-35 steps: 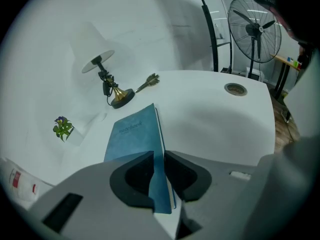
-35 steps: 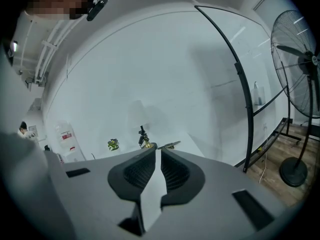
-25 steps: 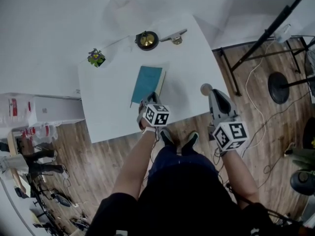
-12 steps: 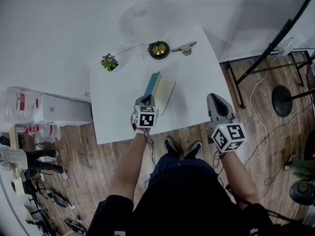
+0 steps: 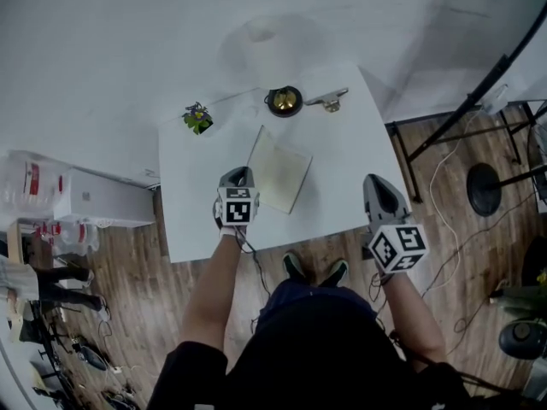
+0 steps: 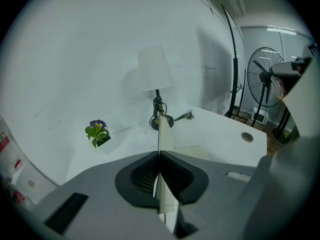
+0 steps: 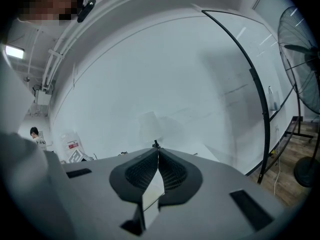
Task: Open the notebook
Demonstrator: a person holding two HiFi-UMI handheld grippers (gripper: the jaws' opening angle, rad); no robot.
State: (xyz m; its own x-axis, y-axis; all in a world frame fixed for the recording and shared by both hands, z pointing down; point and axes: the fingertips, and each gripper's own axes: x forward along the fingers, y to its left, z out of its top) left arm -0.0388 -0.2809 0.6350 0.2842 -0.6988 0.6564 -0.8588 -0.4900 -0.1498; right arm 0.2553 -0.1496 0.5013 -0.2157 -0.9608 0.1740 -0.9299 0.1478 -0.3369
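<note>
Over table (image 5: 352, 148), left hand-held gripper (image 5: 238, 178) angled down, pinching notebook (image 5: 282, 176) cover.

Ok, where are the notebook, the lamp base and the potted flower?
notebook (image 5: 282, 179), head view, on its exposed cream page.
lamp base (image 5: 285, 101), head view, on its brass centre.
potted flower (image 5: 198, 118), head view, on its leaves.

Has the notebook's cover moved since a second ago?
Yes. The cover, pinched in the left hand-held gripper, has swung up off the cream pages, toward the plant side of the table.
</note>
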